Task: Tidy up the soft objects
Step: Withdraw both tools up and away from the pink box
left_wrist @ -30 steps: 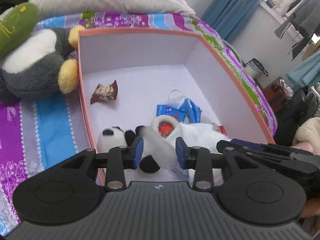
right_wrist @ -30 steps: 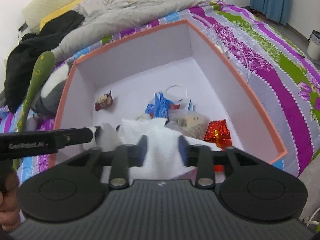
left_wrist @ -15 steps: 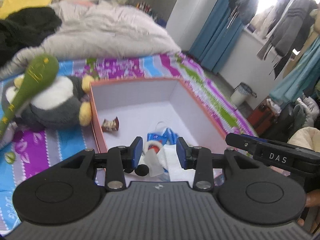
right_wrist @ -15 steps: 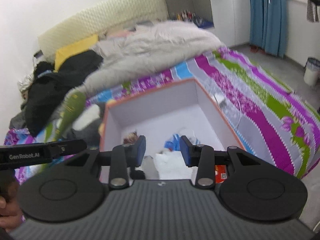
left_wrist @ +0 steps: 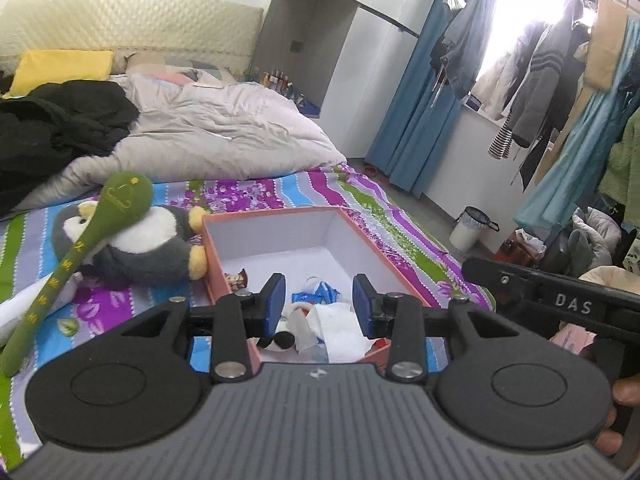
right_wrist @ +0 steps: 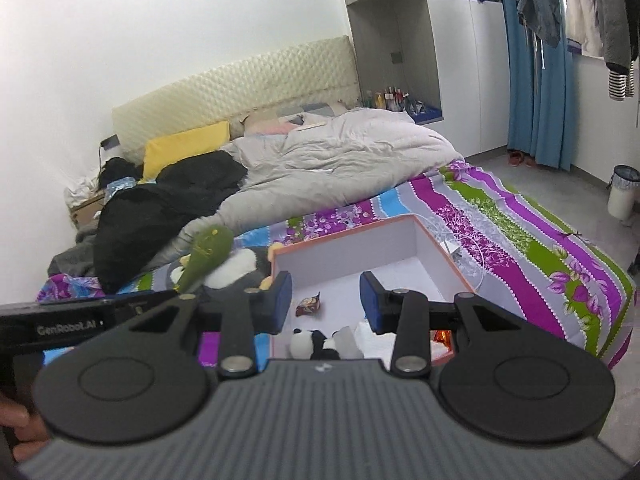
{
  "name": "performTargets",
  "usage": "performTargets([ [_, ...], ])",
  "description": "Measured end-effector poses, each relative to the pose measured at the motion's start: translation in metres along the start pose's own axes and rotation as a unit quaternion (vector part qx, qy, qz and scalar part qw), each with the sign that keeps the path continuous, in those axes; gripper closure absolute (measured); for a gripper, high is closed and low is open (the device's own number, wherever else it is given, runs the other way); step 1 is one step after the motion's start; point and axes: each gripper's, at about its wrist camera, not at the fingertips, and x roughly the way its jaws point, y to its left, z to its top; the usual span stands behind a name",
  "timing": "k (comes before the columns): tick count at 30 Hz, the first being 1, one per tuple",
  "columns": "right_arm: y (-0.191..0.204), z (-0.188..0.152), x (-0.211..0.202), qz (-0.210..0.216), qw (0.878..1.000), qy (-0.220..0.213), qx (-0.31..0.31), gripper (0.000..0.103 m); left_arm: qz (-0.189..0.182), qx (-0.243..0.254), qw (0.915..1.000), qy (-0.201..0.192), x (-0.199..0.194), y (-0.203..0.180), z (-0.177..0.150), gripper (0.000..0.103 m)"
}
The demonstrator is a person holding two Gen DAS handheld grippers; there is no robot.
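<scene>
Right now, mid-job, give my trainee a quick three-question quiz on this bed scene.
1. True or false: the left tool is empty.
2. Where is the small panda plush? A) on the duvet B) inside the pink box C) on the floor
3. What lies across the penguin plush beside the box?

Key: 1 true, its jaws stand apart with nothing between them. 2 B, at the near end. 3 The long green plush.

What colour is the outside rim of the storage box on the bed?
Salmon orange, white inside; the box shows best in the left wrist view.
</scene>
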Motion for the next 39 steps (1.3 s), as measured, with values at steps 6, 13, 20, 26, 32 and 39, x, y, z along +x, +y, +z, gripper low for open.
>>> performTargets([
  [6,0.014,-0.022,-0.012,0.003,1.000,0.011,-0.005,0.062,0.008,-0.006,0.9999,-0.007,-0.036,0.003,-0.023,0.060],
  [13,0.022,-0.045,-0.017,-0.004,1.000,0.028,-0.008,0.062,0.017,-0.006,0.9998,-0.007,-0.053,0.007,-0.041,0.060],
  [20,0.023,-0.061,-0.015,-0.013,0.999,0.039,-0.013,0.062,0.025,-0.005,0.9997,0.001,-0.049,0.011,-0.053,0.057],
  [26,0.016,-0.071,-0.010,-0.020,0.999,0.042,0.006,0.017,0.032,0.002,0.9994,0.015,-0.041,0.014,-0.062,0.032],
  [32,0.011,-0.071,0.000,-0.045,0.998,0.047,0.006,0.014,0.048,0.014,0.9985,0.020,-0.034,0.018,-0.066,0.004],
  [39,0.009,-0.071,0.003,-0.059,0.998,0.033,-0.004,0.010,0.059,0.006,0.9979,0.028,-0.024,0.026,-0.063,0.001],
])
